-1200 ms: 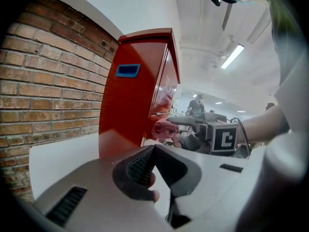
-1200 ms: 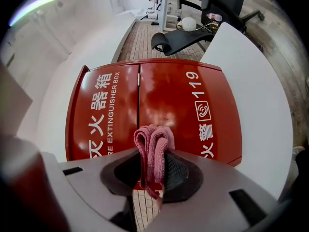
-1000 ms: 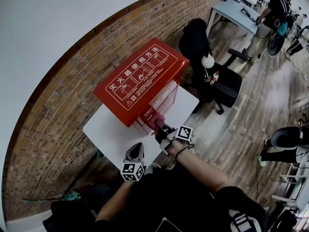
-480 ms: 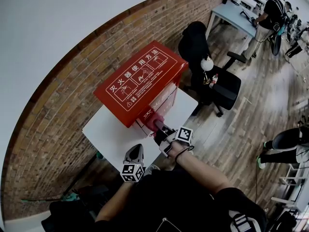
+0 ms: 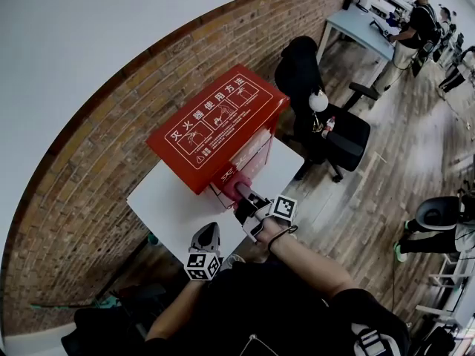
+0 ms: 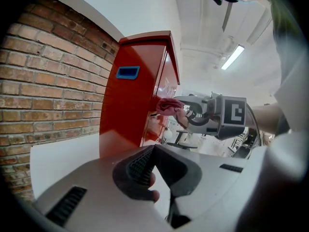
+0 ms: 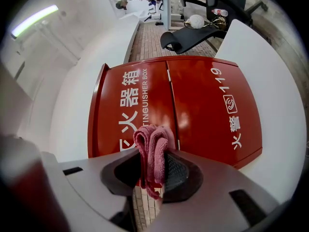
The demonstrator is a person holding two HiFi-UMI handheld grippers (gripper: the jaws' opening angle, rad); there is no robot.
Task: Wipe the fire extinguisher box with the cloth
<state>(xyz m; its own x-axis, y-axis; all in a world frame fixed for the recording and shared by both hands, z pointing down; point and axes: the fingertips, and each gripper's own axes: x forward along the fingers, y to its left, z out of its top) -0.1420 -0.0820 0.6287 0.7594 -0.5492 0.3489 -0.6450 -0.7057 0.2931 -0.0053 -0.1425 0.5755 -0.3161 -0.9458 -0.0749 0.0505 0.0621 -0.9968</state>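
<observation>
- Shows the fire extinguisher box [image 5: 215, 124], red with white lettering, standing on a white table [image 5: 167, 206] hard against a brick wall [image 5: 89, 169], its two-door front turned toward the person.
- Finds the pink cloth [image 7: 153, 146] folded into a thick wad and pinched firmly between the jaws of the right gripper [image 7: 153, 161]. Leaves a rounded fold poking past the tips, apparently so that soft fabric rather than hard plastic meets the paint.
- Places that wad at the box's front face, close to the seam between the two doors. Looks pressed to the panel from the left gripper view, though true contact is hard to confirm.
- Aims the right gripper squarely at the front, an angle that suits a stroke across the panel. Reads as mid-wipe, with no telling from here how much of the box is already clean.
- Holds the left gripper [image 5: 207, 237] low by the table's near edge, jaws closed together with nothing between them. Sets it well short of the box and out of the wiping path, probably idle for this step.
- Takes in, farther off, a black office chair [image 5: 334, 128] beside the table and people [image 5: 408, 28] at desks [image 5: 356, 17] across the wooden floor [image 5: 415, 147].
</observation>
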